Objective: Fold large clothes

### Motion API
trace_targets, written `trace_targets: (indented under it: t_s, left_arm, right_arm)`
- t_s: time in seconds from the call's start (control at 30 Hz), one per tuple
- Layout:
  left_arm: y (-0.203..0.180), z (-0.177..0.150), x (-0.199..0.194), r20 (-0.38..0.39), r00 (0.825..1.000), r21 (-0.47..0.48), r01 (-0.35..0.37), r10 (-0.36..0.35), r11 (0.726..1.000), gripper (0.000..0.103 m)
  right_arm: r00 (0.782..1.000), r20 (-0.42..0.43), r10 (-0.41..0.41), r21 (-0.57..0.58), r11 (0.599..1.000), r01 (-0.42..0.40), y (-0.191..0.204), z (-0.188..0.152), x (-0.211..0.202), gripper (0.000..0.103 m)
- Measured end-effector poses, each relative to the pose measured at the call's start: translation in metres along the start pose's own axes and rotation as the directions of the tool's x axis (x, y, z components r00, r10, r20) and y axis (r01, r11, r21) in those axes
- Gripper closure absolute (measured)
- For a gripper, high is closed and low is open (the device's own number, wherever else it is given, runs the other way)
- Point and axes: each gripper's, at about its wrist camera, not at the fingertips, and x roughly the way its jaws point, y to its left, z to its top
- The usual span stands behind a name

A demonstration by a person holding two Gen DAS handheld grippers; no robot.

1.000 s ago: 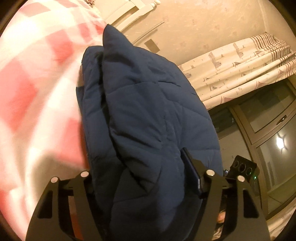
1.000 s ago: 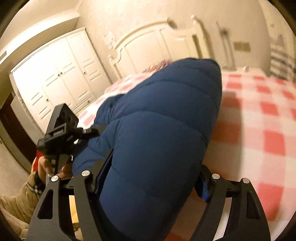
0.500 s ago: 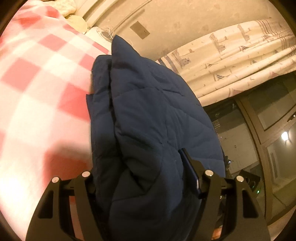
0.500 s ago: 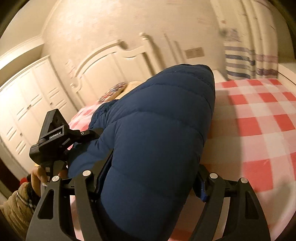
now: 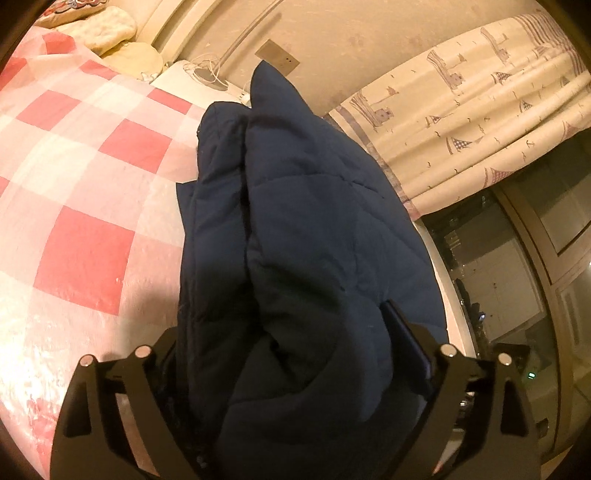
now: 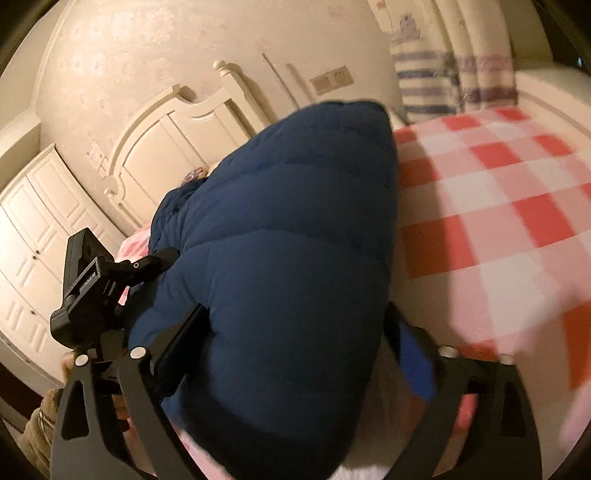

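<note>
A puffy navy quilted jacket (image 5: 314, 221), folded into a thick bundle, lies on the red-and-white checked bed cover (image 5: 85, 184). My left gripper (image 5: 284, 332) straddles one end of it. Its jaws are opening, and the jacket's bulk still fills the space between them. In the right wrist view the same jacket (image 6: 295, 221) sits between the fingers of my right gripper (image 6: 295, 317), whose jaws are also opening; a gap shows at the right pad (image 6: 413, 354). The left gripper (image 6: 92, 280) appears there at the jacket's far left side.
A cream headboard (image 6: 177, 122) and a white wardrobe (image 6: 26, 221) stand behind the bed. Pillows (image 5: 107, 26) lie at its head beside a white nightstand (image 5: 195, 81) with cables. A printed curtain (image 5: 461, 110) hangs over a dark window (image 5: 517, 277). A person's sleeve (image 6: 40, 417) shows below the left gripper.
Both grippers carried the jacket sideways across the bed, and more of the checked cover now shows. The fingers of both grippers have spread wider around the bundle.
</note>
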Motion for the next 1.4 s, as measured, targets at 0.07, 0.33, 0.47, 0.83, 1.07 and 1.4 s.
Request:
trace_targets:
  t_s: [0.07, 0.33, 0.47, 0.83, 1.07, 1.4]
  left_arm:
    - [-0.003, 0.001, -0.006, 0.021, 1.000, 0.001, -0.023, 0.023, 1.000, 0.008]
    - [-0.068, -0.003, -0.070, 0.374, 0.919, 0.167, -0.195, 0.121, 0.966, 0.006]
    - [-0.120, 0.006, -0.044, 0.318, 0.929, 0.364, -0.305, 0.191, 0.880, 0.003]
    - [-0.091, 0.057, 0.053, 0.210, 0.798, 0.420, -0.596, 0.565, 0.685, 0.002]
    - [-0.043, 0.058, 0.037, 0.143, 0.889, 0.298, -0.458, 0.435, 0.838, 0.002]
    - [-0.056, 0.042, 0.022, 0.227, 0.850, 0.304, -0.525, 0.475, 0.795, 0.002]
  right_arm:
    - [0.990, 0.113, -0.089, -0.038, 0.995, 0.094, 0.016, -0.006, -0.029, 0.010]
    - [0.966, 0.216, -0.141, -0.419, 0.880, 0.221, 0.096, -0.042, -0.038, 0.031]
    - [0.971, 0.187, -0.148, -0.439, 0.872, 0.217, 0.101, -0.051, -0.017, 0.032]
    - [0.982, 0.132, -0.132, -0.482, 0.857, 0.180, 0.108, -0.059, -0.013, 0.032]
    - [0.982, 0.134, -0.131, -0.504, 0.845, 0.181, 0.113, -0.062, -0.008, 0.029]
    - [0.983, 0.113, -0.144, -0.492, 0.852, 0.181, 0.110, -0.061, -0.008, 0.029]
